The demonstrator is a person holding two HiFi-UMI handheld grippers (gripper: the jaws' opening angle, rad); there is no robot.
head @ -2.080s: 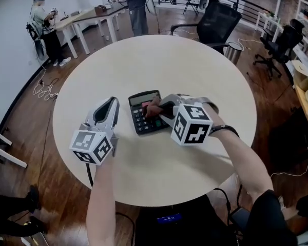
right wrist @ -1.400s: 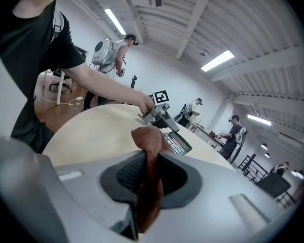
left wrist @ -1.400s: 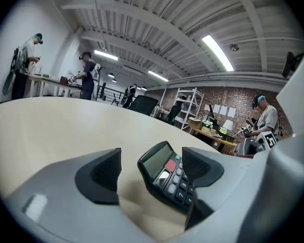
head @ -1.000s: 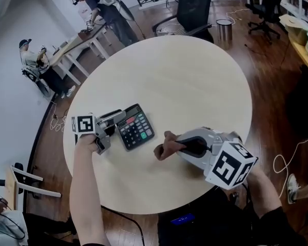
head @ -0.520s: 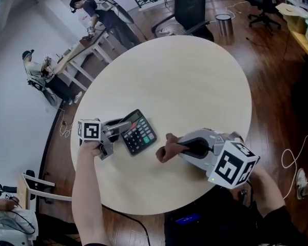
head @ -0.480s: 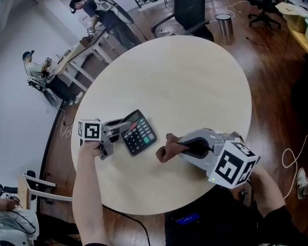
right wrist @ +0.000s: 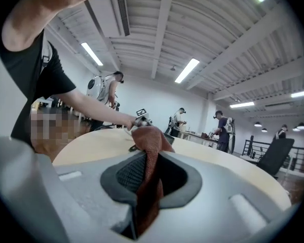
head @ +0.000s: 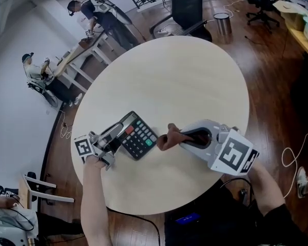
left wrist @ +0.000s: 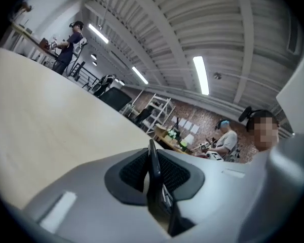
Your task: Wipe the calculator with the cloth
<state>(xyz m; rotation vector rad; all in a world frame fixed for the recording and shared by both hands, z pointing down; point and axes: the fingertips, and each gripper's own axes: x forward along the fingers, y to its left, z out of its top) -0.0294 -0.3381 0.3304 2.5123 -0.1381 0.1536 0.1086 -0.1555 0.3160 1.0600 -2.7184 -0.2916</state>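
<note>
The calculator (head: 137, 136) lies near the table's (head: 195, 81) left edge, keys up, turned at a slant. Your left gripper (head: 119, 131) has just been closing, and its jaws now pinch the calculator's near edge; in the left gripper view the thin dark slab (left wrist: 153, 171) stands edge-on between the pads. That bite is narrow and sits at one end. If you press the wipe hard on the far end, the calculator will likely pivot about the pads or slip out of them. I cannot tell whether its far end rests on the table or is raised a little. If it is raised, a downward stroke levers against the grip all the more.

The cloth (head: 169, 136) is bunched in your right gripper (head: 184, 139), whose jaws are closed on it, and a brown wad (right wrist: 148, 151) pokes out past the tips, just beside the calculator's right side. Only that small wad leads. Come in too low or too steep and the hard jaw tips, not the fabric, may scrape the keys or press them.

The calculator is also close to the rim on your left, so a sideways shove toward that side could push it off.
</note>
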